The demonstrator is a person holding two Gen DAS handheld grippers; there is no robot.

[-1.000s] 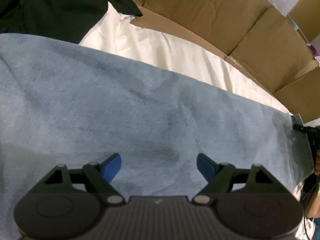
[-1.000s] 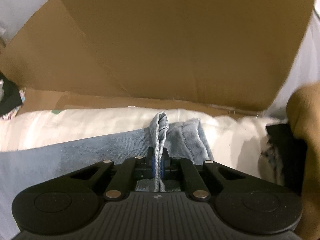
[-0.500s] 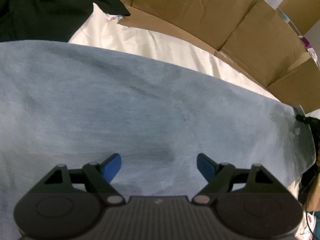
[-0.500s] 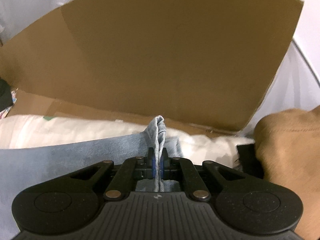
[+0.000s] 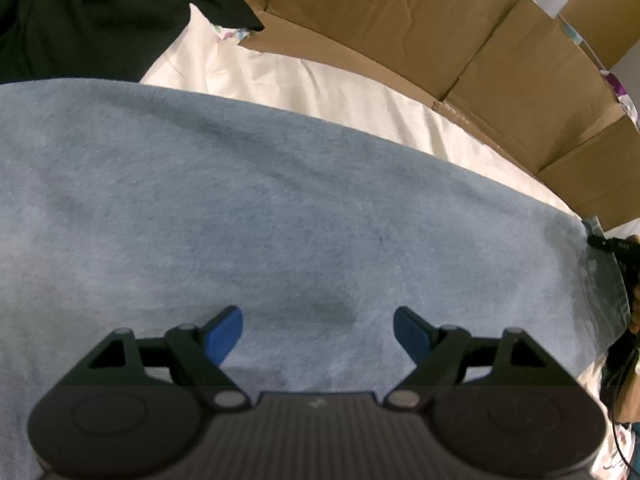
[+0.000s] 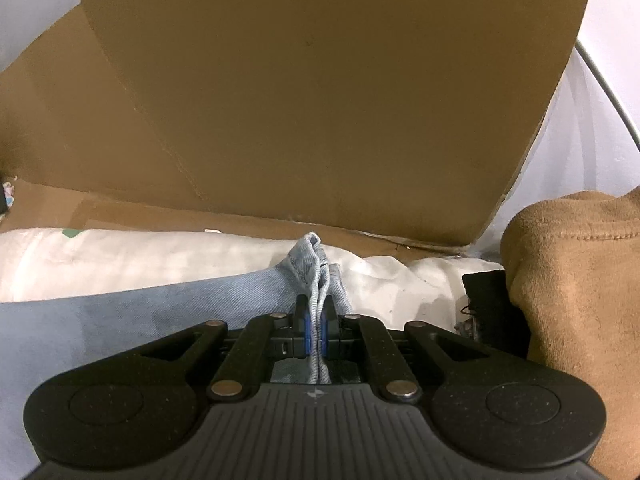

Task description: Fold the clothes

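My right gripper point(image 6: 318, 322) is clamped tight on a bunched hem of the jeans point(image 6: 224, 300), the pale blue denim pinched between its blue pads point(image 6: 306, 326) and sticking up past them in a narrow ridge. Compared with a second ago, the folded flap of denim that lay just right of that ridge has nearly gone from sight, and only a thin strip shows beside the pads. The cardboard point(image 6: 320, 100) now fills more of my view, and the brown garment point(image 6: 572, 280) at the right looms larger, with something dark point(image 6: 486, 300) tucked against it.

My left gripper point(image 5: 319, 330) stands wide apart, exactly as before, holding nothing; its blue fingertips point(image 5: 226, 334) hover over the flat spread of jeans point(image 5: 280, 220). From this side the denim covers most of the white sheet point(image 5: 320, 80) and reaches to the right edge, where I can make out a dark tip of the other tool point(image 5: 608, 244). The far edge of the denim sits a little lower in the frame than half a second ago. A black garment point(image 5: 80, 12) lies at the top left, against the cardboard point(image 5: 440, 20).
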